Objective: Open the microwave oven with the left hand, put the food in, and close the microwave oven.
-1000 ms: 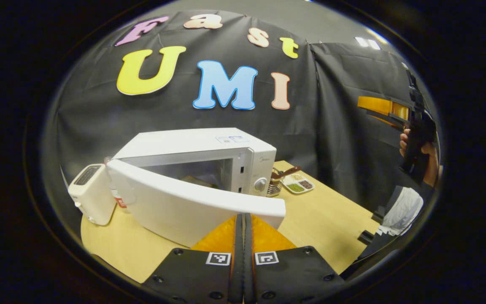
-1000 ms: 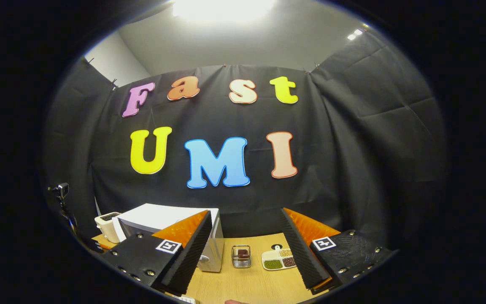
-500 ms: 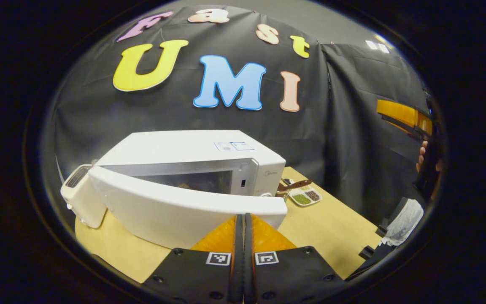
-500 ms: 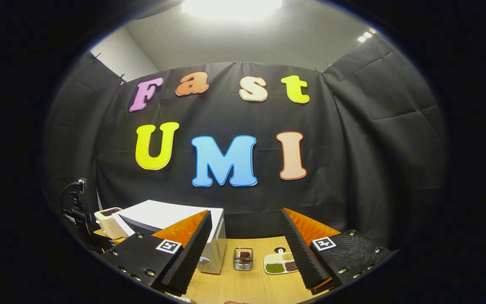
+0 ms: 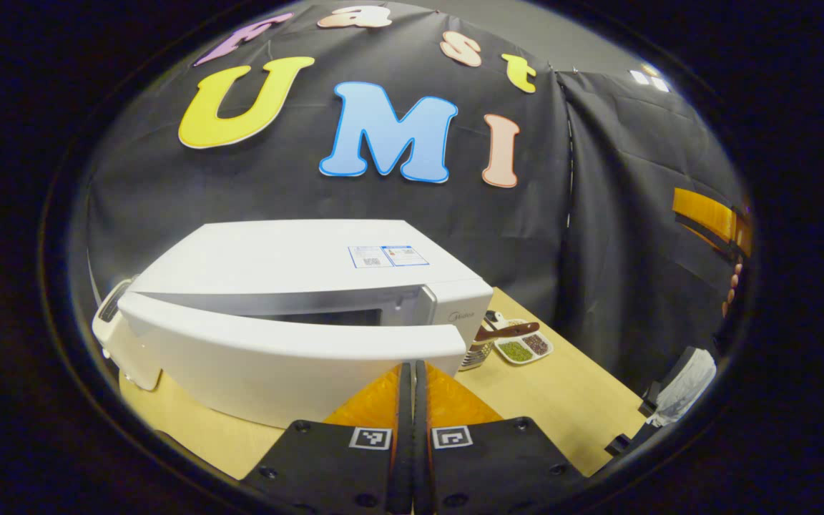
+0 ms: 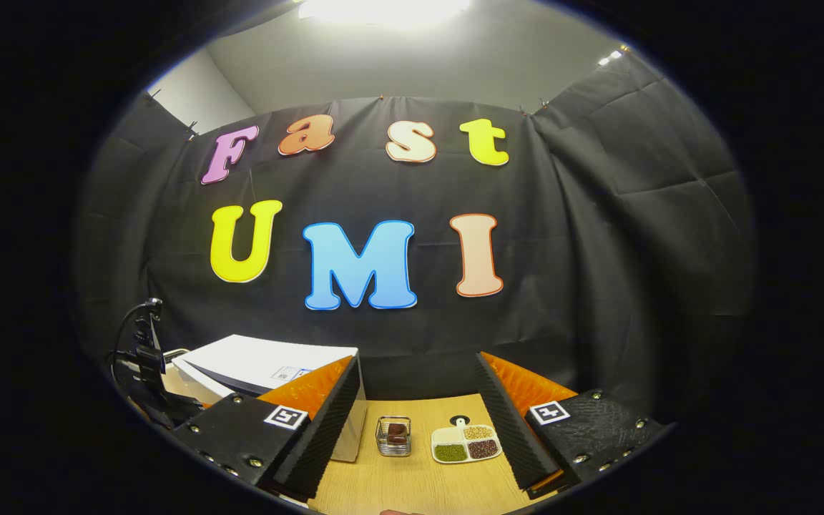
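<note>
The white microwave [image 5: 297, 250] sits on the wooden table [image 5: 548, 386]. Its door [image 5: 276, 350] stands only a narrow gap from its front. My left gripper [image 5: 412, 366] is shut, and its fingertips press against the door's free edge. The inside of the oven and any food in it are hidden behind the door. My right gripper [image 6: 415, 400] hangs open and empty above the table, apart from the microwave [image 6: 269, 361]. In the left gripper view the right gripper [image 5: 698, 214] is far off at the right edge, held by a hand.
A white toaster [image 5: 108, 315] stands behind the door's hinge side. Right of the microwave are a small wire basket [image 6: 393, 436] and a divided dish of beans [image 6: 466, 443]. A dark rig with a cable [image 6: 141, 350] shows at the left edge.
The door has swung from about half open to nearly shut, with my shut left gripper following its free edge. The right gripper stayed open and barely moved.
</note>
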### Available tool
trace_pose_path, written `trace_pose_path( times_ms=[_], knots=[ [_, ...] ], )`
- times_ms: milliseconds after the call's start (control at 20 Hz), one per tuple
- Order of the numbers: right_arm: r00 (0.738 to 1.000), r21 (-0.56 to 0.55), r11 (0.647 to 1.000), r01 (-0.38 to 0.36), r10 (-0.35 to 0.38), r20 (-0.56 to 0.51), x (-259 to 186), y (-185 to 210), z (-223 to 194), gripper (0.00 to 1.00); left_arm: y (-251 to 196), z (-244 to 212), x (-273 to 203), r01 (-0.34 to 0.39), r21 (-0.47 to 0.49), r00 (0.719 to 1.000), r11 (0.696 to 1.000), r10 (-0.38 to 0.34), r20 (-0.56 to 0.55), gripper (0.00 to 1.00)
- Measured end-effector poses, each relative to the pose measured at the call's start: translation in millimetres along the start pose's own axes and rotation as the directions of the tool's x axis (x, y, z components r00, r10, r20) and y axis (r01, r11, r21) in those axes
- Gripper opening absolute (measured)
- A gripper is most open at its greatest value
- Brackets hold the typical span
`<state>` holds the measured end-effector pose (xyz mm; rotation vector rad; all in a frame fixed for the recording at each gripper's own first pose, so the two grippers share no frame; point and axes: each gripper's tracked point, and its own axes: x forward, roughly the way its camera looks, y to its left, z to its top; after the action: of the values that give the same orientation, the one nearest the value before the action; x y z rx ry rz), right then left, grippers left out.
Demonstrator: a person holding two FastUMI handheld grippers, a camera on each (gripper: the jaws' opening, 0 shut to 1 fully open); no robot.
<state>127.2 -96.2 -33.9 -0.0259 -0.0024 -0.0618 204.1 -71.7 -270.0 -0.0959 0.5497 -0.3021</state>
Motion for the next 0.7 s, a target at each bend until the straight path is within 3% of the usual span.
trace_pose_path(
  times_ms=[700],
  knots=[
    [0.998,-0.002,0.999,0.053,-0.053,-0.014,12,-25,-8,0.97,-2,18,45,-0.012,-0.015,1.000,1.000,0.012,0.001,0.07]
  ],
)
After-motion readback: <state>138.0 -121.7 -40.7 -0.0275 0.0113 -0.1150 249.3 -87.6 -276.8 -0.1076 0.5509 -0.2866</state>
